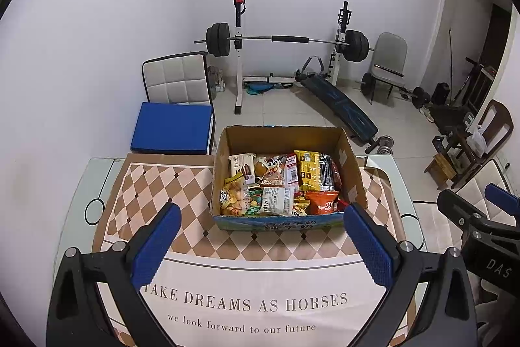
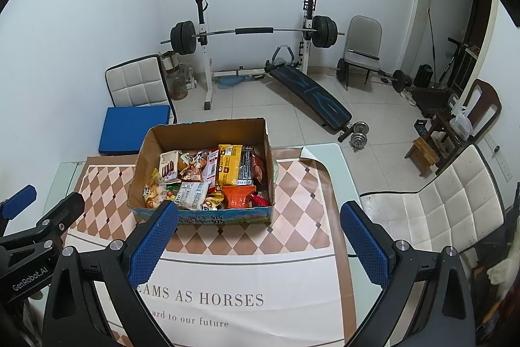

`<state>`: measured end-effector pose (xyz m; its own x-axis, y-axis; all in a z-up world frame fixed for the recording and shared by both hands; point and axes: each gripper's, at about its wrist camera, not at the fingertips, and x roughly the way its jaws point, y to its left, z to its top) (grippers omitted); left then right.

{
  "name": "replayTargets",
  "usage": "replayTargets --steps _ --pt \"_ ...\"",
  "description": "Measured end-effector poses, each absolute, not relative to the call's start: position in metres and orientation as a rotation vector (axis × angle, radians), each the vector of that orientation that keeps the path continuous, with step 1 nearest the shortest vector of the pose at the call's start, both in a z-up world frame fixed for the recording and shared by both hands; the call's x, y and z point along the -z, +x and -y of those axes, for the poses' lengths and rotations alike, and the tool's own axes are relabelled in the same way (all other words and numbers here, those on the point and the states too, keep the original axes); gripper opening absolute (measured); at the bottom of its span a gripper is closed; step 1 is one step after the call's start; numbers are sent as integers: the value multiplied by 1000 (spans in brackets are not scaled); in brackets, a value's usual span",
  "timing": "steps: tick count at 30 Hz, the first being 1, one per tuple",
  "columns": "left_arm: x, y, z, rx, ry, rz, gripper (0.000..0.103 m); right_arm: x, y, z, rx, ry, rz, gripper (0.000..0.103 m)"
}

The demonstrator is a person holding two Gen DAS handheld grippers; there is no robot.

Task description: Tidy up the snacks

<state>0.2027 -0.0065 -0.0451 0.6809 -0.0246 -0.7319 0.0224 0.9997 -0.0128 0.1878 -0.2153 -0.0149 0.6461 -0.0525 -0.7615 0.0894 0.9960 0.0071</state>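
Snack box [image 1: 286,217] ahead of left claw [image 1: 261,228] — apart; fingers spread.

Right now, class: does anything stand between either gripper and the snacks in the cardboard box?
Nothing visible does. The left gripper and right gripper are open over bare tablecloth; only the cardboard box near wall fronts the snacks, open from above.

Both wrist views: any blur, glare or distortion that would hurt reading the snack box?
Left wrist view: sharp and evenly lit, cardboard box and packet print crisp; fisheye bends the table edge, black vignette in the corners. Right wrist view: same bowing and vignette, box in focus, no glare on wrappers; open right gripper overlaps its near-left corner.
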Motion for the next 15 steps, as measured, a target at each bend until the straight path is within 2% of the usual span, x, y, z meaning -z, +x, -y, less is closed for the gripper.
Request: replayTargets --steps 15 --pt "40 202 10 33 -2 -815 103 10 189 212 81 50 -865 102"
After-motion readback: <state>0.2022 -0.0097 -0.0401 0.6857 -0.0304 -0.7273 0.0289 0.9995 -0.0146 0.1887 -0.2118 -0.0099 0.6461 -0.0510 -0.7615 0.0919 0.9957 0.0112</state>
